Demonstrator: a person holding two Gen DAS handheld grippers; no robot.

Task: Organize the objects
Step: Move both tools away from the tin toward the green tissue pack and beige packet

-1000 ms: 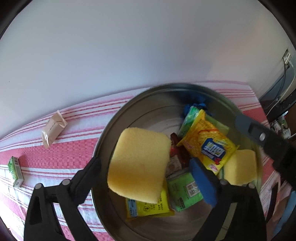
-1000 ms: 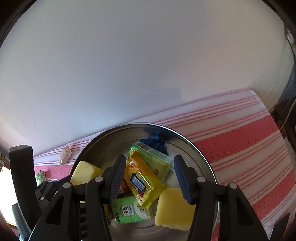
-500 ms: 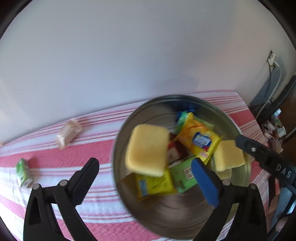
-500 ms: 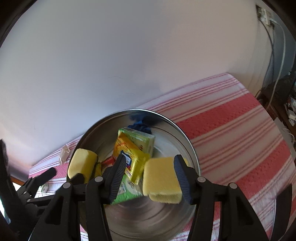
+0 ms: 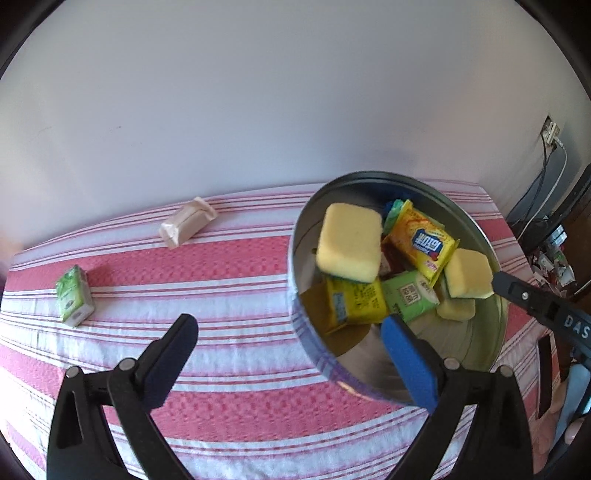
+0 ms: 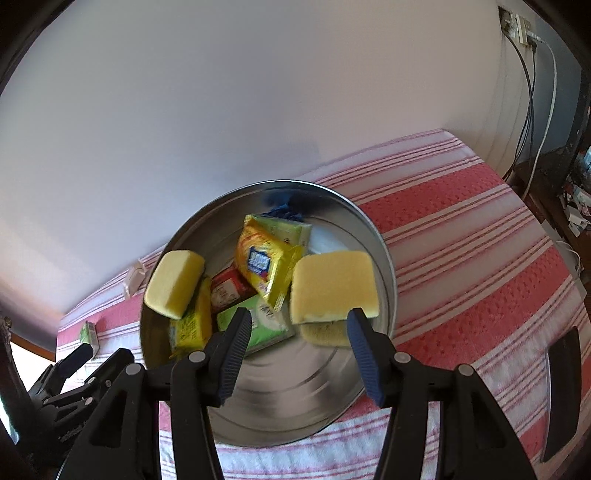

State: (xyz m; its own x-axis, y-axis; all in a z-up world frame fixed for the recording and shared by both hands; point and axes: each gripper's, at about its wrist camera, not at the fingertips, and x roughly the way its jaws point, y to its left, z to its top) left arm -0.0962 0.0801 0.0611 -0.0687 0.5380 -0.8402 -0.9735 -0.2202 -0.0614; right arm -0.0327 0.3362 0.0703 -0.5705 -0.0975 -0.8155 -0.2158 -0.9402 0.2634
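A round metal bowl (image 5: pixel 369 173) (image 6: pixel 288 181) stands on the red-and-white striped cloth. It holds a yellow sponge (image 5: pixel 349 242) leaning at its left wall and another sponge (image 6: pixel 334 284) stacked on a third at the right. There are also a yellow packet with a blue label (image 6: pixel 262 258), green packets (image 5: pixel 406 295) and something blue at the back. My left gripper (image 5: pixel 288 325) is wide open, one finger over the cloth and the blue-padded one above the bowl. My right gripper (image 6: pixel 298 317) hovers over the bowl's near side, jaws apart and holding nothing.
A small green carton (image 5: pixel 74 295) and a pale pink packet (image 5: pixel 186 221) lie on the cloth left of the bowl. A white wall rises behind the table. Cables and a wall socket (image 6: pixel 517 26) hang past the table's right edge, with clutter below.
Both cameras have drawn back from the bowl, which now looks smaller. In the left wrist view it sits further right, with more cloth showing. Neither jaw gap has changed.
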